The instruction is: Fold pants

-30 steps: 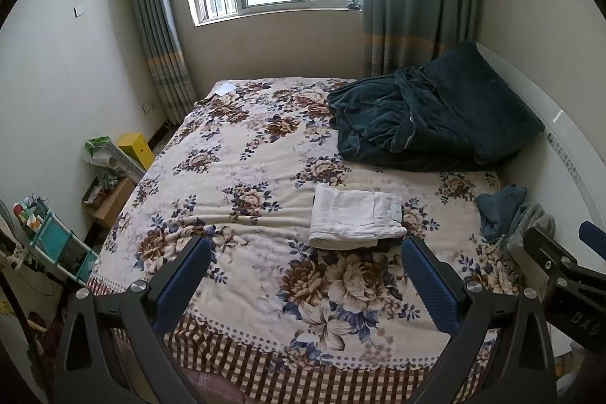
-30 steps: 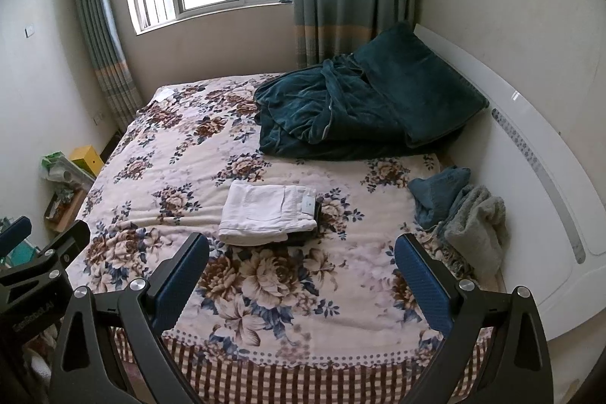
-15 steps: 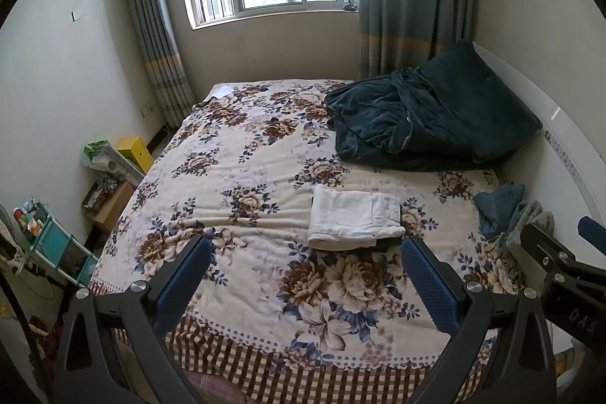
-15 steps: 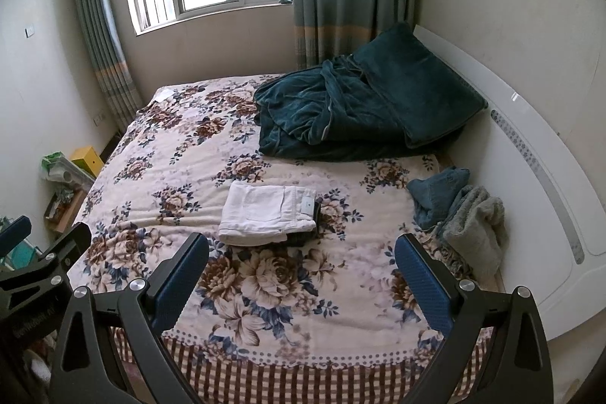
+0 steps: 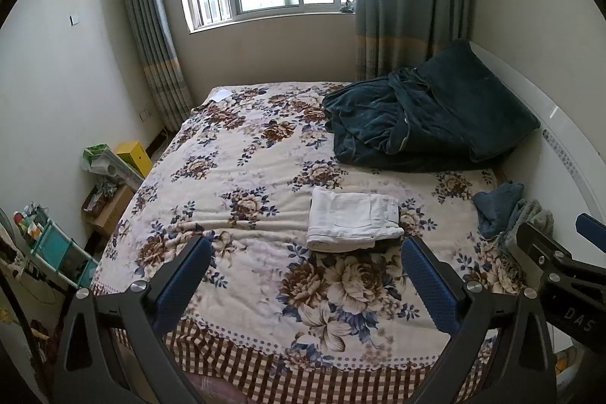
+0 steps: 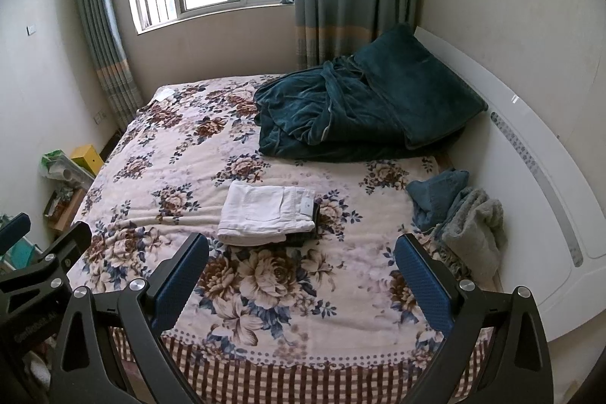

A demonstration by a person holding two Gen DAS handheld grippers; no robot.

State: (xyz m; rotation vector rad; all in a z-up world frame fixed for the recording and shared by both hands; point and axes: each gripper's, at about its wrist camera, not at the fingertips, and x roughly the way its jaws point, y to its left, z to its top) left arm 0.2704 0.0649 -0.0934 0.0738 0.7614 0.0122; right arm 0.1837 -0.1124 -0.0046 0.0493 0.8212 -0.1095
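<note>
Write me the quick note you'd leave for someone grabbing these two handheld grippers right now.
Left gripper: open, empty, held above the foot of the bed.
Right gripper: open, empty, alongside it.
White pants: folded into a neat rectangle mid-bed, lying on top of a dark folded garment that peeks out at the right edge.
Done: the white pants look fully folded.
Left: apparently nothing on the pants. A teal blanket and small towels lie rumpled near the headboard, but they are not pants.
</note>
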